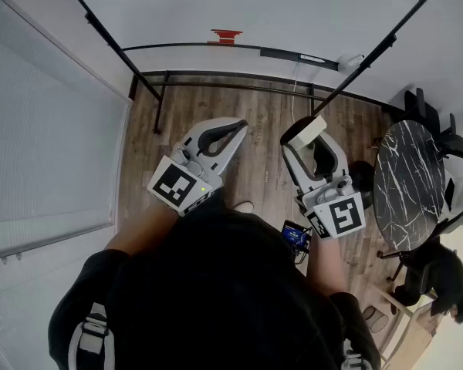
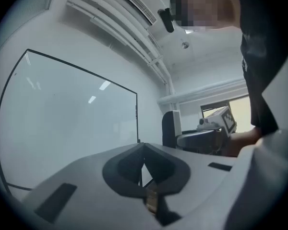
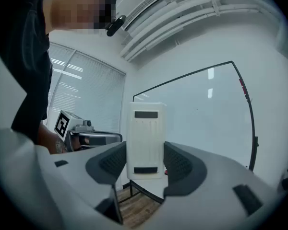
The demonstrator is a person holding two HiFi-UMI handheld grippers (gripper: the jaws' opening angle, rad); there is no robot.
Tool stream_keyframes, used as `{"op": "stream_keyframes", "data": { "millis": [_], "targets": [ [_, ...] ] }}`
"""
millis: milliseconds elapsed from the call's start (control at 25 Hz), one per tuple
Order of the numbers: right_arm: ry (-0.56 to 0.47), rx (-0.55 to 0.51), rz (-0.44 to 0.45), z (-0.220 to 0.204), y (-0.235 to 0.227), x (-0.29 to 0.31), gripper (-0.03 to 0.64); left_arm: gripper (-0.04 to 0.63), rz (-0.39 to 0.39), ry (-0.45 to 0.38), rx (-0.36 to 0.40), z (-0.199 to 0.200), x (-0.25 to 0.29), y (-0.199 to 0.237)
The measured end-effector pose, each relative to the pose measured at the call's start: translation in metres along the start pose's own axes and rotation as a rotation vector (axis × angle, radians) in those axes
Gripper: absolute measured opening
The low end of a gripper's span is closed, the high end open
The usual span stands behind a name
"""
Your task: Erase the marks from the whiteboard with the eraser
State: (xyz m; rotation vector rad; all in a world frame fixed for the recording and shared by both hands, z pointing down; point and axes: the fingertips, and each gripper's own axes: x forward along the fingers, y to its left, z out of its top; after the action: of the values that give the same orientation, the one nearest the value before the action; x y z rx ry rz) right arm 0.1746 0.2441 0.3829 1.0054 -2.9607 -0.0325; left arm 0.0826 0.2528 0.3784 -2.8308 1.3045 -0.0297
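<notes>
The right gripper [image 3: 145, 166] pinched the eraser [image 3: 145, 128] at its lower half between both jaws. The eraser stood upright and its upper end reached well above the jaws. The left gripper [image 2: 143, 150] had its jaws pressed together with nothing between them, and it was held beside the right one, apart from it. Both were low in front of the person, over the wooden floor [image 1: 255, 122]. Neither touched the whiteboard [image 3: 197, 114], which stood ahead on its black frame.

I judge that the step in hand was to bring the eraser to the board. No clear marks could be made out on it from here, so they should be found first. To do the step well, the wide face of the eraser should meet the board flat, not on an edge. The pressure should be even and the strokes should overlap. Since the grip was only on the lower part, too hard a push could tilt the eraser in the jaws.
</notes>
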Motion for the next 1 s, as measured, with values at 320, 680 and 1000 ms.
{"op": "stream_keyframes", "data": {
  "millis": [320, 680, 1000],
  "targets": [
    [0.034, 0.026, -0.006, -0.009, -0.004, 0.001, 0.238, 0.005, 0.005, 0.005, -0.002, -0.001, 0.002, -0.001],
    [0.057, 0.047, -0.008, -0.005, -0.018, 0.020, 0.238, 0.005, 0.012, 0.011, 0.005, 0.001, 0.015, 0.022],
    [0.083, -0.019, -0.031, -0.006, -0.033, 0.070, 0.238, 0.005, 0.001, 0.004, -0.005, -0.002, 0.039, 0.074]
  ]
}}
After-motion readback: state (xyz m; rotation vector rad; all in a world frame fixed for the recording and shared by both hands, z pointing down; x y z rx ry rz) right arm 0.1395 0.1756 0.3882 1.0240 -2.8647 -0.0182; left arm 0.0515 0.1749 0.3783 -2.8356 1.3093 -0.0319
